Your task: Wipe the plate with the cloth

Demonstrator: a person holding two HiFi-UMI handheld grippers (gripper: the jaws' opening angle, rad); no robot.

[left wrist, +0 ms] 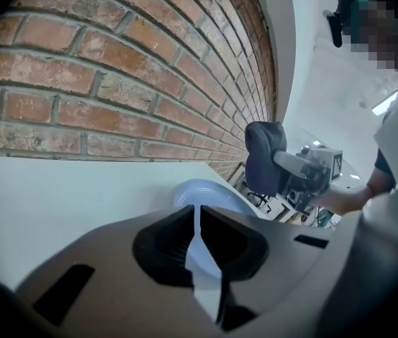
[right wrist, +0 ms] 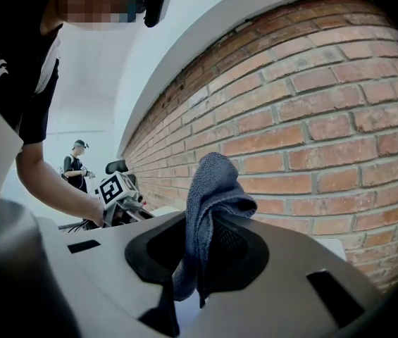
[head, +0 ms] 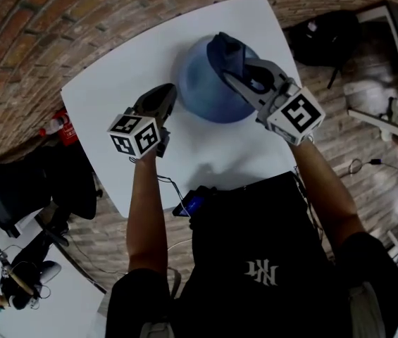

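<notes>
one blue plate (head: 202, 94) sits on the white table (head: 184, 153), towards its far edge and nearer the far right corner. it looks bare where i can see it, though part of it is hidden under the cloth (head: 228, 53). my right gripper (head: 237, 72) has its jaws clamped on that dark blue cloth, which bunches above them and trails out below. i judge it is held over the plate so i can bring the loose folds down and rub. my left gripper (head: 162, 98) hangs just beside the plate's left rim, jaws all but together with only a thin slit and nothing in it, probably placed to steady the plate. beyond the table's far edge runs a brick wall (right wrist: 311, 111)
</notes>
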